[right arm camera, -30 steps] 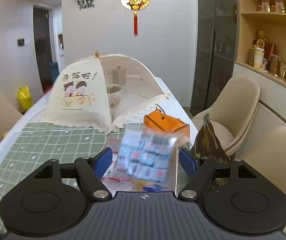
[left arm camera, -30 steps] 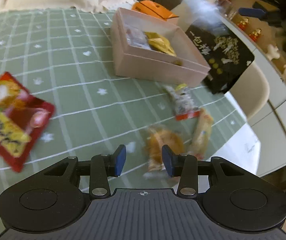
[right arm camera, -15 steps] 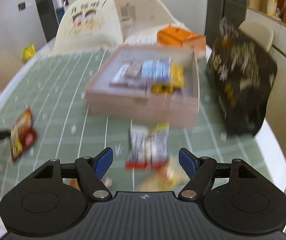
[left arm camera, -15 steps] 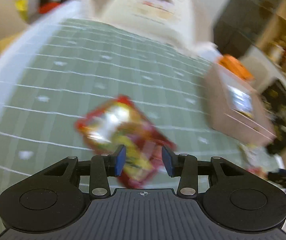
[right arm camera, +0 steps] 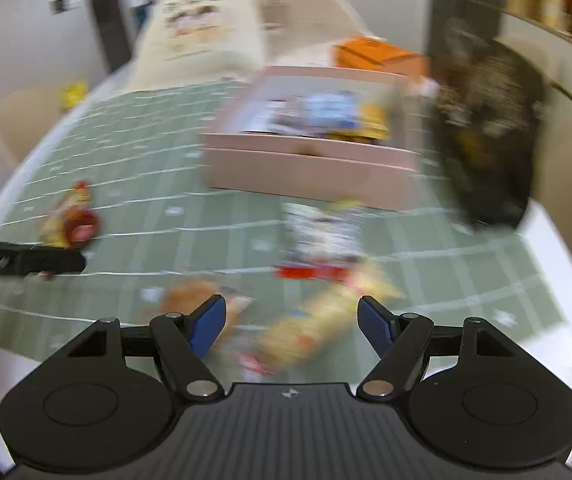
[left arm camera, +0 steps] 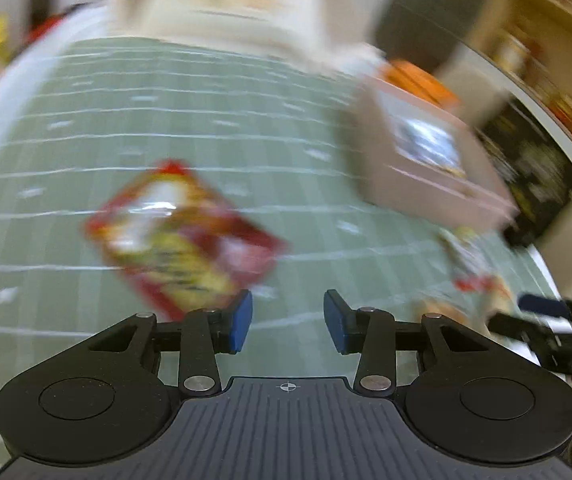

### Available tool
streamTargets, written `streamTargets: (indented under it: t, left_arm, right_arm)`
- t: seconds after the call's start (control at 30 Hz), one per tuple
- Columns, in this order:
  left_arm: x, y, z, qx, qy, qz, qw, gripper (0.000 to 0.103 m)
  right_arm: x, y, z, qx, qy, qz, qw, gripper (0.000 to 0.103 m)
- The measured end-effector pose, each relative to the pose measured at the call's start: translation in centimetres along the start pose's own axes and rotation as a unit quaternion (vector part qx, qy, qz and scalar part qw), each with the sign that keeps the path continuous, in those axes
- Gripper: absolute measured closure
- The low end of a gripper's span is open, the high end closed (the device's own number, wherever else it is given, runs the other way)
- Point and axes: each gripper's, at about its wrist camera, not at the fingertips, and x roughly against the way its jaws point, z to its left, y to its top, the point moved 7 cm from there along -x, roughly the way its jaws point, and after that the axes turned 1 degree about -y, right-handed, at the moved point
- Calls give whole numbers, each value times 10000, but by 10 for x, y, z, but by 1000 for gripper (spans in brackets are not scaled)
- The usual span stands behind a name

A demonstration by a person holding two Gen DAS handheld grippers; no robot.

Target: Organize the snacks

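Observation:
A pink open box (right arm camera: 310, 156) holds several snack packets; it also shows in the left wrist view (left arm camera: 426, 160). A red and yellow snack bag (left arm camera: 182, 236) lies on the green checked cloth just ahead and left of my open, empty left gripper (left arm camera: 286, 316); it also shows in the right wrist view (right arm camera: 72, 220). My right gripper (right arm camera: 291, 320) is open and empty above a yellow packet (right arm camera: 318, 324). A white and red packet (right arm camera: 322, 240) and an orange packet (right arm camera: 194, 300) lie close by. Both views are blurred.
A black bag (right arm camera: 486, 136) stands right of the box. An orange box (right arm camera: 374, 54) and a cream mesh food cover (right arm camera: 202, 28) sit behind it. Chairs stand around the table. The left gripper's tip (right arm camera: 26, 260) shows at the left of the right wrist view.
My left gripper swung left from the small packets to the red bag. My right gripper let go of the blue and white packet into the box and came down over the loose packets.

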Motion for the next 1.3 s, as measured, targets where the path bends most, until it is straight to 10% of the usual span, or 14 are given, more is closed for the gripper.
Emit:
streamTargets:
  t: [0.33, 0.7, 0.83, 1.07, 1.3]
  left_arm:
    - [49, 7, 110, 1077, 1078, -487, 9871, 59]
    - [53, -13, 128, 1410, 940, -336, 9850, 59]
    - [45, -7, 107, 1116, 700, -296, 9908, 59]
    - [13, -9, 27, 191, -159, 130, 9996, 59]
    - [-14, -28, -100, -1583, -1193, 670, 9779, 59]
  right_arm:
    - [-58, 54, 189, 1864, 1810, -244, 9653, 29]
    - [-126, 51, 261, 3047, 1254, 167, 9440, 15]
    - [-111, 41, 241, 3091, 1192, 223, 9433, 30]
    - [-64, 44, 120, 1721, 418, 208, 9840, 46]
    - [7, 19, 14, 685, -366, -162, 9968, 46]
